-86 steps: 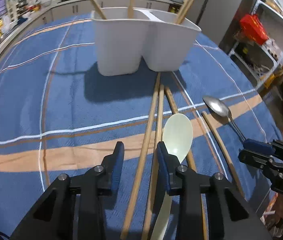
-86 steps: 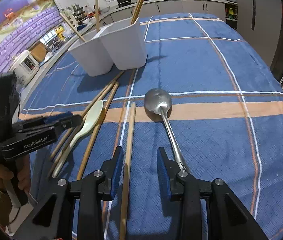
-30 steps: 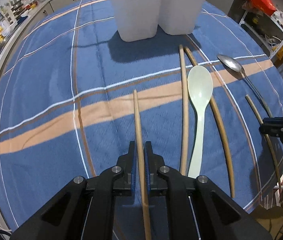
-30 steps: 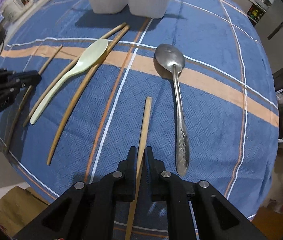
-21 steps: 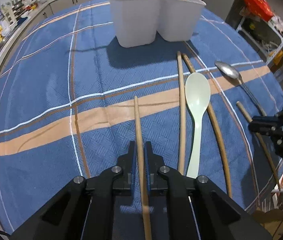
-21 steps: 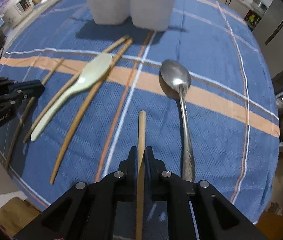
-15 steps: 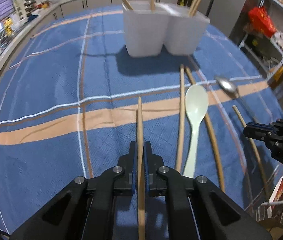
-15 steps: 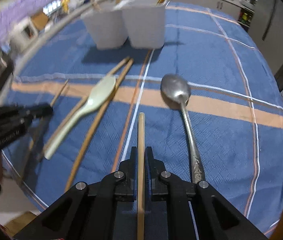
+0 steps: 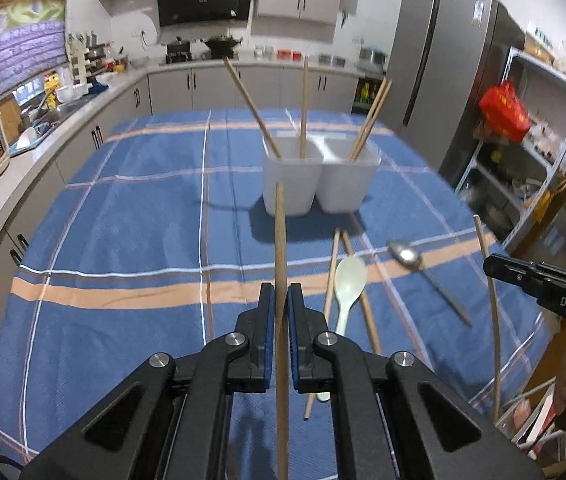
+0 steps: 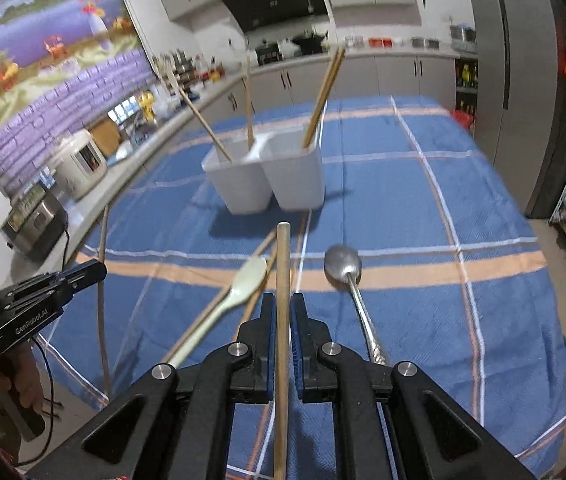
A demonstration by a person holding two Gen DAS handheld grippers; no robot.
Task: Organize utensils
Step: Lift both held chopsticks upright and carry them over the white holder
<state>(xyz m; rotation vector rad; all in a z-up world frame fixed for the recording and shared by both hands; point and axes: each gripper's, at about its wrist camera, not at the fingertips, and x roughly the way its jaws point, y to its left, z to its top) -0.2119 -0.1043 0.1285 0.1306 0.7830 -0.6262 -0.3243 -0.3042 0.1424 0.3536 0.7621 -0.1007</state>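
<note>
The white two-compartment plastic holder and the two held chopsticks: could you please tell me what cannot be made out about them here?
- White two-compartment plastic holder: its inside bottom, both views; its own walls hide it.
- Wooden chopstick in the left claw: rear end, left wrist view; cut off by the bottom edge.
- Wooden chopstick in the right claw: rear end, right wrist view; likewise cut off.

Dim indoor light, fisheye warp, blurred edges.

The right gripper point(image 9: 491, 266) bears the white letters "DAS" on its black body (seen at the right edge of the left wrist view). The left gripper point(image 10: 99, 270) carries "GenRobot.AI" in white along its side.
</note>
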